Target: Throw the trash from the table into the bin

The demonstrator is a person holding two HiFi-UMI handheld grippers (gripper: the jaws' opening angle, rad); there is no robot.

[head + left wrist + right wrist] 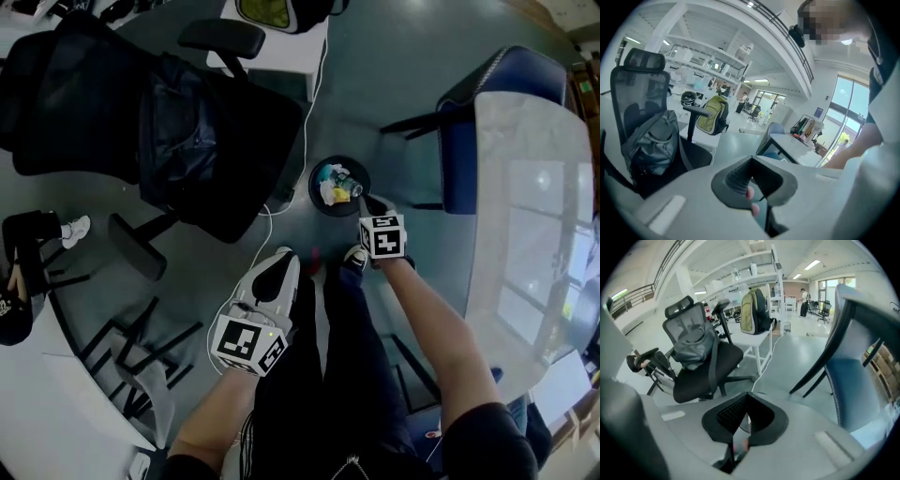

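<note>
**While Both Grippers Hang Closed, the Trash Lies in the Bin**

Where the grey floor [412, 56] opens out between the chairs, we see the trash [335, 185], a small heap of yellow, white and clear scraps. It lies inside the round black bin [313, 190]. The bin stands on the floor off the left edge of the table [530, 187], as the head view shows it. It is near the blue chair [497, 84] that sits at that edge.

The right gripper [369, 199] hangs just beside the bin's rim, with its tip turned towards the trash. In the right gripper view we find its jaws pressed together with nothing between them. The left gripper [281, 259] hangs well apart from the bin, over the floor beside our dark trouser leg [342, 356]. In the left gripper view its jaws also meet, and it carries nothing.

A thin white cable [305, 122] runs across the floor past the bin towards the left gripper. Further left stands a black office chair [56, 84] with a dark backpack [187, 141] resting on its seat. At the top edge of the head view a green backpack [265, 9] sits on a white desk [281, 52]. At the far left edge we can make out another person's leg and a white shoe [76, 228].
</note>
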